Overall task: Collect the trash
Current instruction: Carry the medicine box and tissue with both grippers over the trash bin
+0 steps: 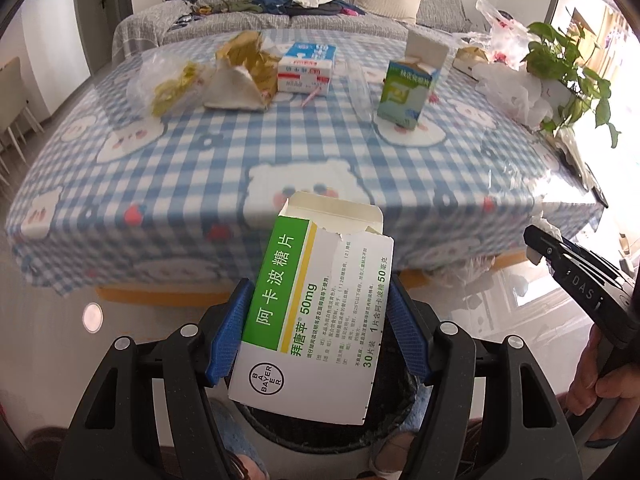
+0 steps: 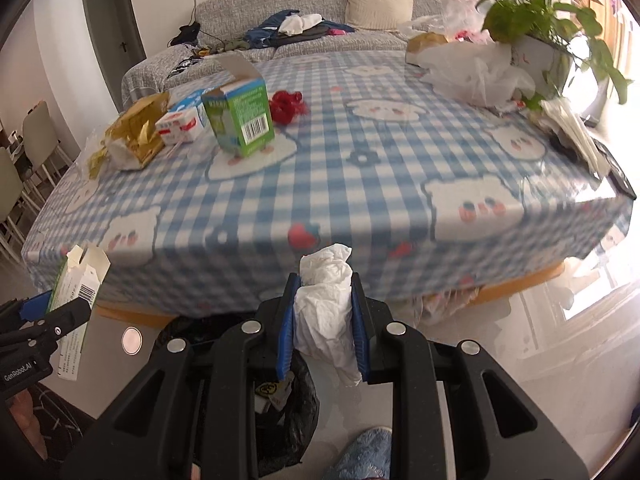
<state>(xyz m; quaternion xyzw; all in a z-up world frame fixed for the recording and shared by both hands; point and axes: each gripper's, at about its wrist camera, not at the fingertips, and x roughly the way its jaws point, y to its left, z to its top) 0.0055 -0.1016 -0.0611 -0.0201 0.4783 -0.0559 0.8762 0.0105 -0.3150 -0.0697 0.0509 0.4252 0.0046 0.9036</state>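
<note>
left gripper (image 1: 316, 332) pinching torn white-and-green cardboard medicine box (image 1: 316, 320) | right gripper (image 2: 325, 330) pinching crumpled white tissue (image 2: 326, 312) | both over black-lined bin (image 2: 288, 400), likely for dropping | table (image 2: 320, 160) trash remains

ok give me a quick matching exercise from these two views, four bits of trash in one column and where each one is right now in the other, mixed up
Things
1. white and green torn-open medicine box
2. crumpled white tissue
3. green and white upright carton
4. crumpled gold foil wrapper

Places
A. lying on the checked tablecloth, at its left side
B. clamped in the left gripper
C. standing on the tablecloth, flap open
D. clamped in the right gripper

Pairs: 1-B, 2-D, 3-C, 4-A
</note>
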